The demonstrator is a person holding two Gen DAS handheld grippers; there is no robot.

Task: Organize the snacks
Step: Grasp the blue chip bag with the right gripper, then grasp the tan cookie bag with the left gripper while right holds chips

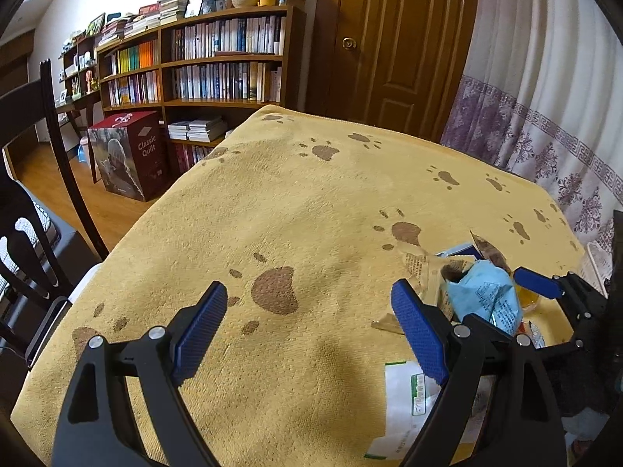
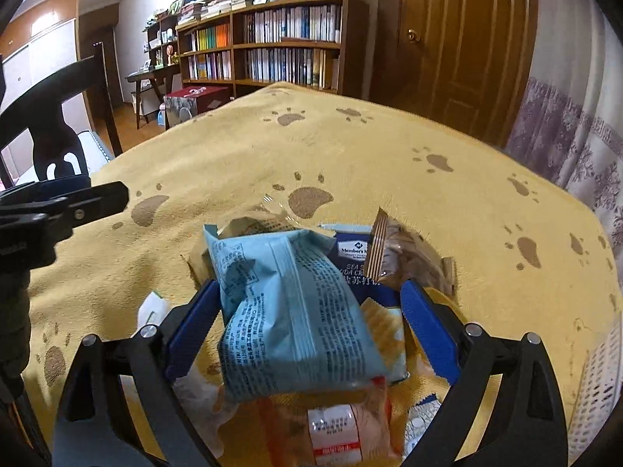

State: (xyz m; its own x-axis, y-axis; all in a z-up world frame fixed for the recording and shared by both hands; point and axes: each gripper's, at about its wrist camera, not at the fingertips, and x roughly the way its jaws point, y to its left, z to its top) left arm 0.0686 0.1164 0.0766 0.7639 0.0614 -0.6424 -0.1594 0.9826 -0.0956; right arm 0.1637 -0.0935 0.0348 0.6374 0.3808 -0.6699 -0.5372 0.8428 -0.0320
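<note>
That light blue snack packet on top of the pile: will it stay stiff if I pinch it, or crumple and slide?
The light blue packet looks puffy and creased, so it will probably crumple rather than stay stiff. Its film seems smooth, so it may slip. It rests loosely on the other packets, so a push would likely shift it.

surface: table under a yellow fleece cloth printed with brown paw marks (image 1: 296, 202) | on it: a heap of snack packets near one side, topped by a light blue printed plastic packet (image 2: 280, 311) | beside heap: white paper packet with green label (image 1: 405, 397)
</note>
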